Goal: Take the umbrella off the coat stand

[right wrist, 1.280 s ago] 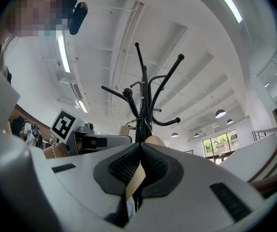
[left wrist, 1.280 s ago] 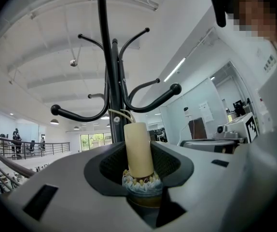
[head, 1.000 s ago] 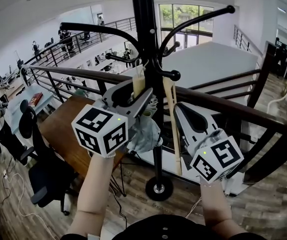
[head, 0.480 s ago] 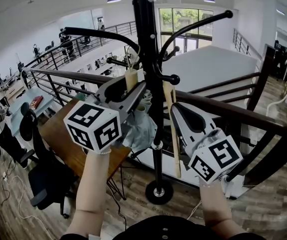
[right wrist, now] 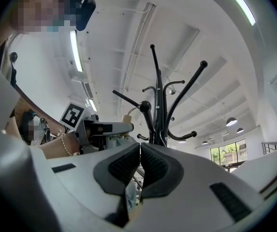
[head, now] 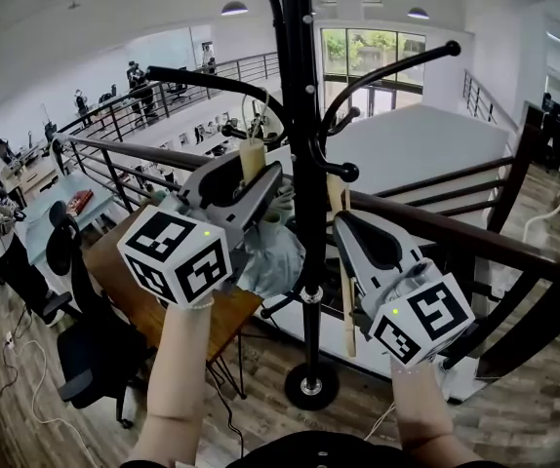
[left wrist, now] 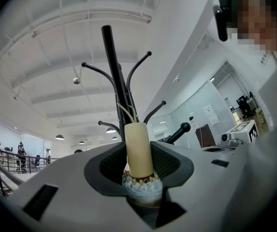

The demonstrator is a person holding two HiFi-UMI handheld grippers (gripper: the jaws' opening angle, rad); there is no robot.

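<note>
The umbrella (head: 272, 256) is hanging close against the left side of the coat stand (head: 300, 115), beside its black pole and under the curved hooks. Its long axis is running nearly upright: the handle (left wrist: 139, 146) is pointing up and the folded canopy is hanging down below it. It is a short folding kind, showing a smooth cream cylinder for a handle and a pale blue-grey canopy gathered in loose pleats. A ring of small tan rib tips is showing where the cloth is meeting the handle. A thin pale cord (left wrist: 125, 112) is rising from the top of the handle toward the pole.

The left tongs (head: 251, 178) are gripping the cream handle. Their jaws are standing partly apart, with the dark ribbed pads pressing on either side of it and the canopy bunching just under them. The right tongs (right wrist: 139, 153) are sitting on the other side of the pole, jaws drawn together with only a hairline between the pads and nothing showing pinched there. A pale wooden stick (head: 344, 281) is hanging upright just beside their tips, near the pole.
</note>
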